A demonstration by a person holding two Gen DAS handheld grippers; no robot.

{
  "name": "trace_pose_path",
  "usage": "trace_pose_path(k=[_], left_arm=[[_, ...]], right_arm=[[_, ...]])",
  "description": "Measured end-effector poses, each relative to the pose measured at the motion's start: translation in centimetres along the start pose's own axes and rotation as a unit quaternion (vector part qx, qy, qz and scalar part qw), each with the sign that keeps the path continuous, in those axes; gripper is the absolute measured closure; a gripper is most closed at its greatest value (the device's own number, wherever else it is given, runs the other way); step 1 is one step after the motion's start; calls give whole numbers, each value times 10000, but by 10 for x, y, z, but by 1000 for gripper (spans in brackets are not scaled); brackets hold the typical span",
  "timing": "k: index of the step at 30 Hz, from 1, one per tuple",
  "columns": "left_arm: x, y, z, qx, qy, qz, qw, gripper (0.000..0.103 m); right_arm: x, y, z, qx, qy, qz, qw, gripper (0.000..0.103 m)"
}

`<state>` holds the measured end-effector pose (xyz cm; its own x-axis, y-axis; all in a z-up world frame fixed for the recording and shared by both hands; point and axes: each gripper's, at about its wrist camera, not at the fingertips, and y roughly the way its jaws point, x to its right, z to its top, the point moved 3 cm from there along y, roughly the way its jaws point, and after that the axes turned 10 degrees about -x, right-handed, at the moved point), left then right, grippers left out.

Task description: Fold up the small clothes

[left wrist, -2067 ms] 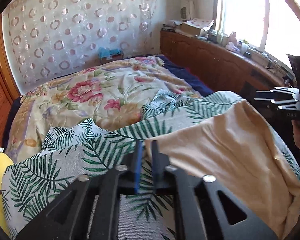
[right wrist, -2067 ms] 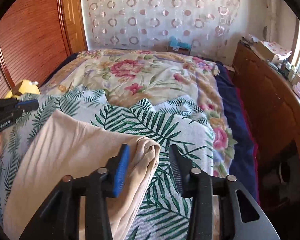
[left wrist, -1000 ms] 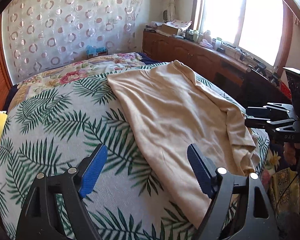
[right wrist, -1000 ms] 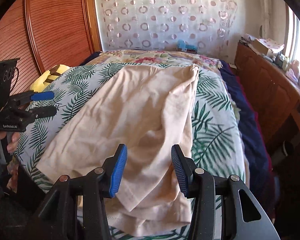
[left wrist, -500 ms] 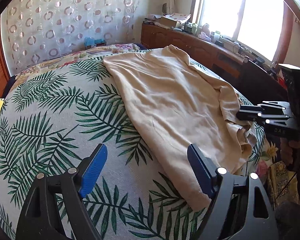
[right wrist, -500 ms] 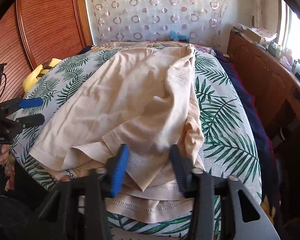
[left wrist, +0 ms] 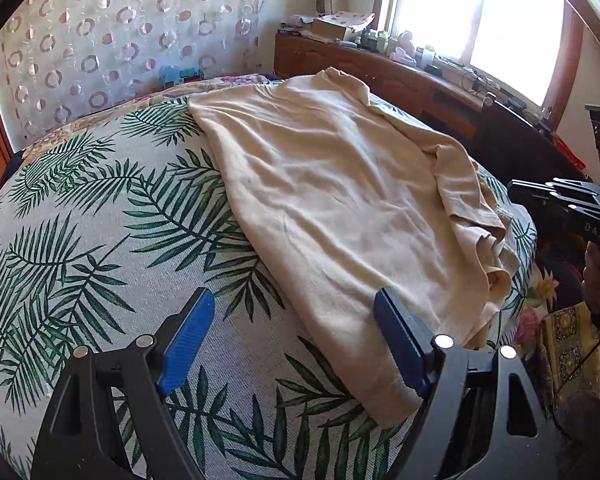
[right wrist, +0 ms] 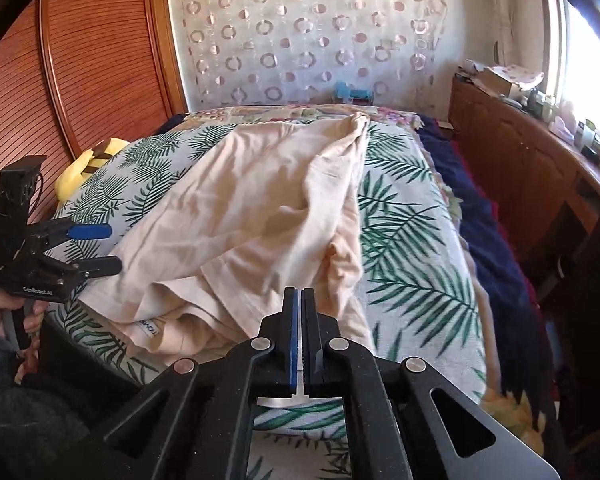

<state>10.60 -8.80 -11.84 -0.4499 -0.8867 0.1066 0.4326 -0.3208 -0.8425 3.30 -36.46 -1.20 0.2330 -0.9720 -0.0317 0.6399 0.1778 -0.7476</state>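
Now brings both views in close over the bed [left wrist: 100, 240], with its palm-leaf cover filling the foreground rather than lying further off as a second ago. Finds the beige garment [left wrist: 340, 200] spread long across that cover, smooth on its left side, bunched and doubled over along the right edge and near hem [right wrist: 220, 304]. Holds the left gripper [left wrist: 294, 300] as wide apart as a second ago, nothing between the pads, one over bare cover and the other just above the garment's near corner. Shows the right gripper [right wrist: 300, 292] gone from half-wide to fully closed at the rumpled hem; cannot tell whether any cloth is pinched. Reads, as a judgement, like a first pinch to straighten that hem. No fold made yet.
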Motion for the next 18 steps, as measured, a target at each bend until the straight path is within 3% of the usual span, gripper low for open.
trace_pose_path(k=[4, 5, 7, 11, 14, 15, 16, 18], left_arm=[[2, 6, -1, -87, 34, 24, 10000, 20], [3, 6, -1, -97, 46, 40, 9999, 20], [4, 7, -1, -91, 55, 61, 9999, 20], [6, 7, -2, -68, 97, 137, 9998, 20], [7, 7, -4, -54, 137, 173, 9997, 20], [7, 6, -4, -49, 143, 172, 9997, 20], [7, 6, -4, -45, 142, 173, 9997, 20], [7, 6, -4, -34, 155, 181, 9997, 20]], right_arm=[[-20, 13, 4, -42, -291, 38, 9996, 64], [-25, 16, 5, -38, -355, 101, 9993, 59], [-35, 22, 7, -90, -485, 184, 9986, 57], [-47, 38, 12, -164, -812, -55, 9965, 57], [-41, 53, 13, -369, -727, -108, 9966, 59], [-39, 54, 12, -381, -727, -105, 9966, 66], [-38, 52, 12, -363, -742, -128, 9965, 86], [-32, 42, 11, -242, -649, 1, 9976, 92]])
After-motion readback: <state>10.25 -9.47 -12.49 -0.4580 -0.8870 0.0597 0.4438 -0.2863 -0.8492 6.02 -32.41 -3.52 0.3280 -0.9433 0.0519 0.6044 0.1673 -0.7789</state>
